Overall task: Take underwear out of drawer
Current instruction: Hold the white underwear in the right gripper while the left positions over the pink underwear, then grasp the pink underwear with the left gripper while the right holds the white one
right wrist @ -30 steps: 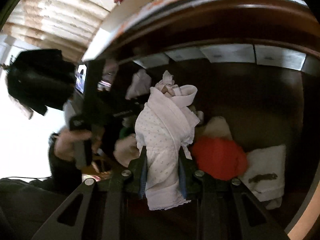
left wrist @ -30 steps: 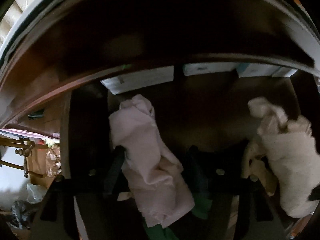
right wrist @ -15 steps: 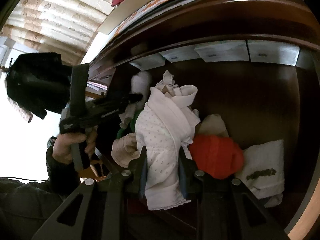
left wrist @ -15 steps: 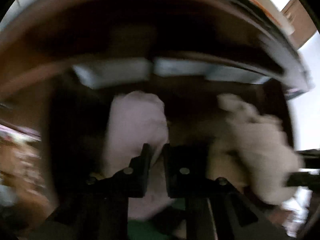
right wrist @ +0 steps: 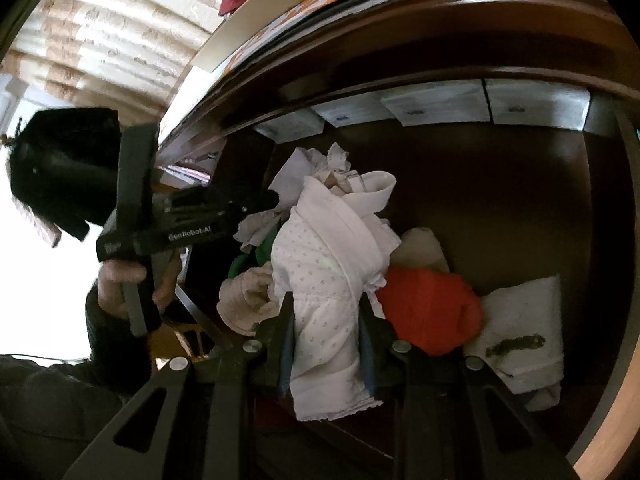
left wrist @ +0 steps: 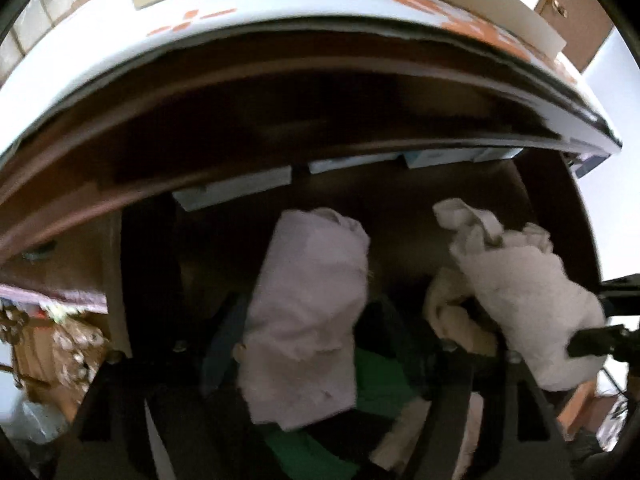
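Dark wood drawer point(left wrist: 460, 200) fills my left view under the overhanging dresser top; my left gripper point(left wrist: 308, 332) pinches a pale pink underwear roll point(left wrist: 308, 300), green cloth point(left wrist: 376, 376) beneath. On the right view, my right gripper point(right wrist: 326, 320) clamps dotted white underwear point(right wrist: 324, 276); beyond its jaws bare drawer floor, an orange garment point(right wrist: 428, 312) just right.

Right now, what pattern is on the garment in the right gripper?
White fabric with small dots: the dotted white garment, clearest in the right wrist view.
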Motion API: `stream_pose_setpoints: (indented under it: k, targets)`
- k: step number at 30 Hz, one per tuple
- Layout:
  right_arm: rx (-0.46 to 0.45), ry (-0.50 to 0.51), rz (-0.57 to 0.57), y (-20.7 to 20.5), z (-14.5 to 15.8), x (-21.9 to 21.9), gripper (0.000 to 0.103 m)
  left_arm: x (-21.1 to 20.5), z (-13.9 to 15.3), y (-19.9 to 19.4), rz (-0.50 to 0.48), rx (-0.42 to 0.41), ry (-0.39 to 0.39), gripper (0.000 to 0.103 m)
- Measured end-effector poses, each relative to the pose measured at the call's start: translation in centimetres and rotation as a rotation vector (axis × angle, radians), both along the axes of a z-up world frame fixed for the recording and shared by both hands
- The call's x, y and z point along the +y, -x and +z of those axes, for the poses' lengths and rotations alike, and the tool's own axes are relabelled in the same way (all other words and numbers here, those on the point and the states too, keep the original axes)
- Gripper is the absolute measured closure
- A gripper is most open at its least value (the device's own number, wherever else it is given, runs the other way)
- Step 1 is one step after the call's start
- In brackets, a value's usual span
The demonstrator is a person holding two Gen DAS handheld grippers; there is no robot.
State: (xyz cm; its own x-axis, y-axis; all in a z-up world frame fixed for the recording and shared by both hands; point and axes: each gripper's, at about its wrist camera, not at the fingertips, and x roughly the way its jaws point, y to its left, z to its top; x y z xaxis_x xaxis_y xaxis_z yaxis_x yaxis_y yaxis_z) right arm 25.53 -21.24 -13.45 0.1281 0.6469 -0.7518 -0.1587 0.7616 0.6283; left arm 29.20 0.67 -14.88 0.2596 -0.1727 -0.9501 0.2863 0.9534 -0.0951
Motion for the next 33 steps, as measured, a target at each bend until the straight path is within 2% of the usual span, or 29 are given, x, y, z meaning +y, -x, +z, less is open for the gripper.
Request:
stream_pose_setpoints:
  k: [3, 6, 10, 14, 17, 23, 27, 30, 32, 33]
  targets:
    - [-0.018, 0.049, 0.025, 0.0, 0.3, 0.8, 0.069, 0.2, -1.3, -0.9, 0.005, 0.019, -0.069, 0.03]
    - [-0.027, 0.094, 0.044, -0.2, 0.4, 1.5, 0.067, -0.7, -2.4, -0.9, -0.01, 0.017, -0.179, 0.029]
    - [-0.062, 0.114, 0.067, -0.4, 1.2, 2.0, 0.059, -1.8, -3.4, -0.3, -0.033, 0.008, -0.247, 0.021]
    - [-0.082, 0.114, 0.052, -0.8, 1.9, 1.6, 0.051, -2.4, -3.8, 0.2, -0.038, 0.001, -0.268, 0.021]
    - [-0.08, 0.119, 0.054, -1.4, 2.0, 1.7, 0.048, -2.4, -4.2, 0.5, -0.071, 0.046, -0.203, 0.021]
    - [-0.046, 0.18, 0.144, -2.4, 0.3, 4.3, 0.048, 0.6, -4.9, -0.3, 0.023, 0.16, -0.013, 0.031]
    - [-0.013, 0.241, 0.206, -2.8, -1.4, 6.4, 0.047, 1.3, -4.7, -0.4, 0.014, 0.149, -0.005, 0.034]
    - [-0.013, 0.268, 0.248, -2.4, -1.7, 7.4, 0.039, 1.3, -4.6, -0.6, 0.01, 0.141, 0.002, 0.049]
    - [-0.017, 0.304, 0.293, -2.2, -2.1, 8.3, 0.039, 1.5, -4.3, -0.6, 0.016, 0.135, 0.018, 0.065]
    - [-0.021, 0.313, 0.303, -2.1, -2.2, 8.6, 0.039, 1.9, -4.2, -0.7, 0.024, 0.132, 0.029, 0.067]
